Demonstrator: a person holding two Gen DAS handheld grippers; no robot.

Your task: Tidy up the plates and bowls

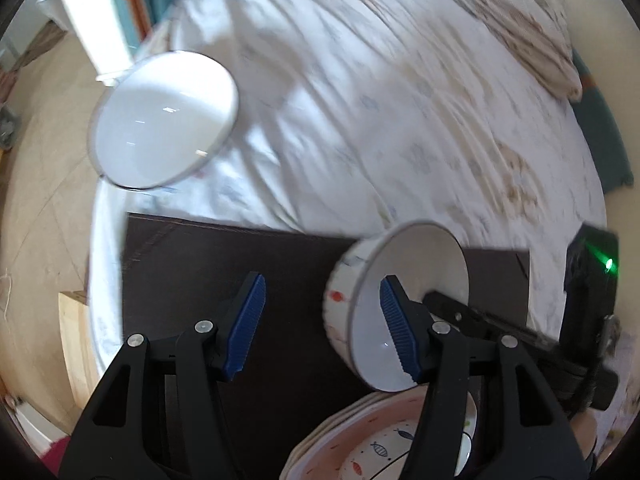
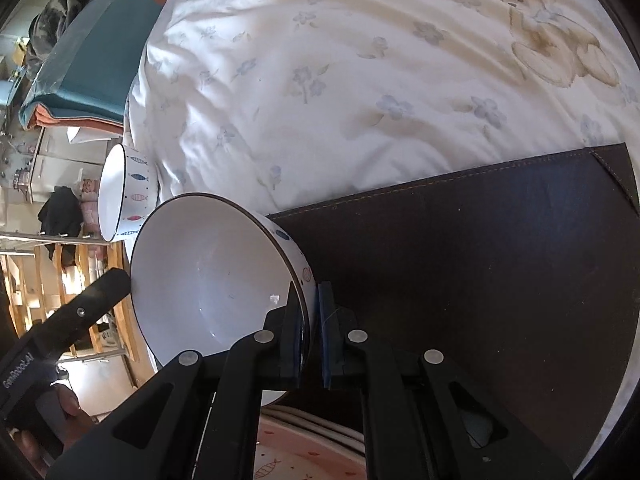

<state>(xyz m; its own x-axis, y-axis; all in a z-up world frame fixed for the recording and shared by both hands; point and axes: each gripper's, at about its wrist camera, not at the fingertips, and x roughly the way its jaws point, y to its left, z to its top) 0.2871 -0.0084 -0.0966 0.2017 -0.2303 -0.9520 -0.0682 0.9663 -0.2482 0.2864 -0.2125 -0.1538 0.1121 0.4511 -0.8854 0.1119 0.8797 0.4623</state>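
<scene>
The white ceramic bowl with small fish and dot prints (image 2: 208, 280) was clamped by its rim in my right tongs (image 2: 308, 320), one pad inside the wall and one outside, tilted on its side above the dark brown leather-look mat (image 2: 480, 280) spread over the bed. Just under it, at the bottom edge of both views, sat the stack of pink-rimmed fish-patterned plates (image 1: 360, 432), several deep, with what looked like another dish nested on top. I judged that this stack was where the bowl was headed, though nothing showed it touching the plates.

My left tongs (image 1: 322, 320) stood wide apart and held nothing; the blue ribbed pads (image 1: 248, 320) were well clear of each other over bare mat.

A second white bowl with a dark rim and fish prints down its side (image 1: 162, 120) lay tipped at the edge of the white flower-and-bear printed duvet (image 2: 360, 80), well apart from the mat, near the bed's corner. It was untouched.

So I reckoned the plates were already gathered, one bowl was in hand and unplaced, and the far bowl remained to be fetched, most likely a job for the free left tongs.
</scene>
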